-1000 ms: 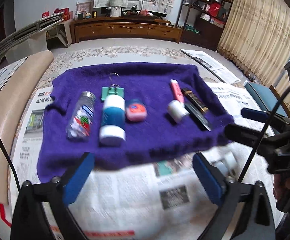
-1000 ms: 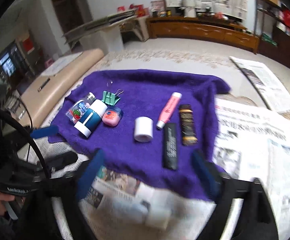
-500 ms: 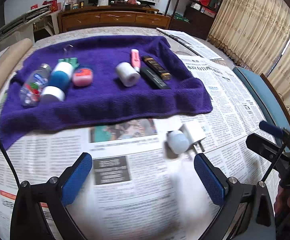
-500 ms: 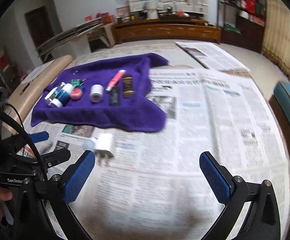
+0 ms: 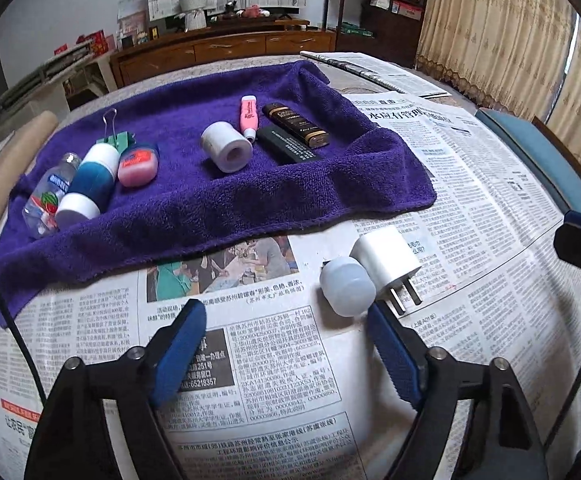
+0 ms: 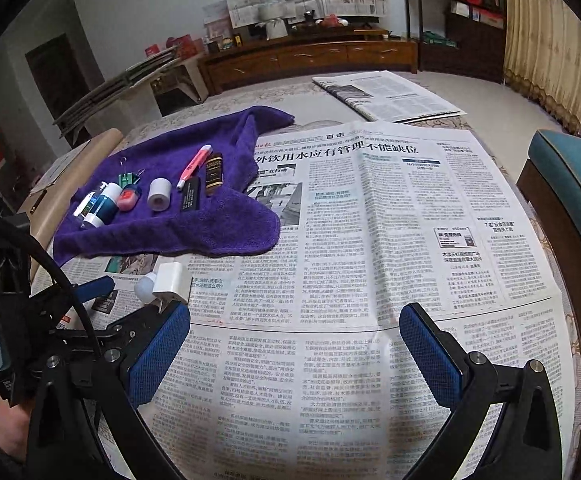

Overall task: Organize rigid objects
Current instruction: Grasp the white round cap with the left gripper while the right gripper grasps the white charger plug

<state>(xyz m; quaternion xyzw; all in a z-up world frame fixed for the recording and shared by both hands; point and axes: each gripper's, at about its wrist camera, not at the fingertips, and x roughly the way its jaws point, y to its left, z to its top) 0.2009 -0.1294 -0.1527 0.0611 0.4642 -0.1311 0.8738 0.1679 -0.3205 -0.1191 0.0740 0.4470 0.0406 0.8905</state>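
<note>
Newspaper-covered table [image 5: 490,184] — one purple towel [image 5: 194,208], eight items, two beside.

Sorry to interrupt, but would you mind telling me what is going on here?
A person is sorting small items with two handheld claws. Several things already lie in a row on the purple towel. The white plug adapter and a white cap sit together on the newspaper. The left claw is closing just short of them, nothing between its pads. The right claw hangs open over bare newspaper.
</note>
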